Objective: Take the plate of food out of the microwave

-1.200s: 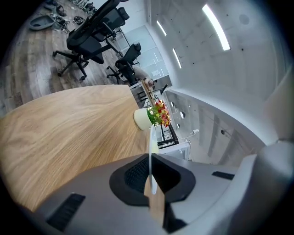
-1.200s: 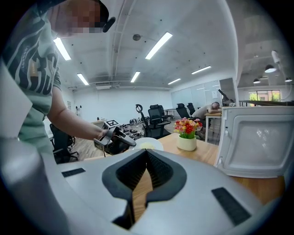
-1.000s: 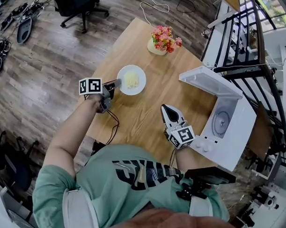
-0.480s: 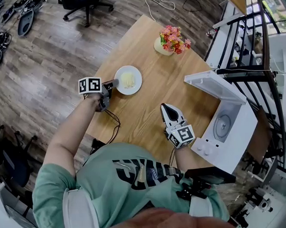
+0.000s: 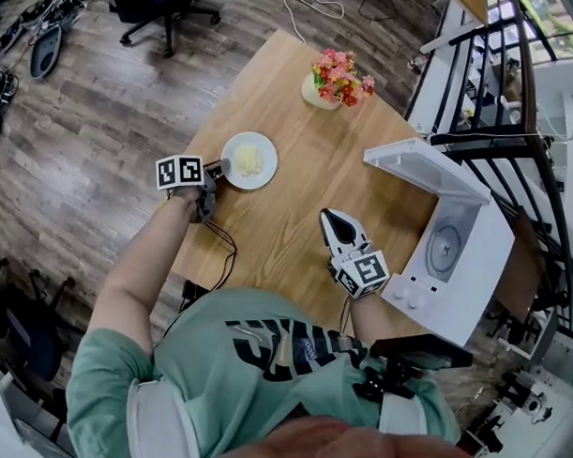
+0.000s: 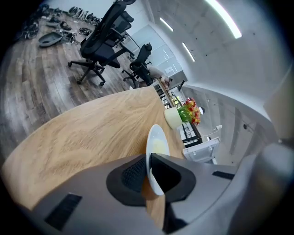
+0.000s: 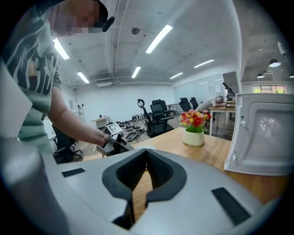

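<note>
The plate of food (image 5: 248,160) is out of the microwave (image 5: 461,255), well apart from it, over the wooden table (image 5: 295,209) toward the edge farthest from the microwave. A second ago it was closer to the microwave. It has since been drawn away toward that far edge, and it has hardly shifted in the last half second.

The plate is round, so it has no long axis. It lies level, face up, with the pale yellow food (image 5: 250,159) heaped at its middle. I cannot tell whether it rests on the table or is held just above it.

The left gripper (image 5: 220,166) pinches the plate's rim on the side turned away from the microwave. Its jaws stand narrow, one pad above the rim and one below.

The right gripper (image 5: 330,215) hangs over the table near the microwave's front, as it did a second ago. Its jaws are closed together with nothing between them, and they point away from the person.

The microwave's door (image 5: 418,168) stands open, swung out toward the plate's side, and the glass turntable (image 5: 444,247) inside is bare. A pot of flowers (image 5: 336,81) stands on the table beyond the door, about as far from the microwave as the plate.
</note>
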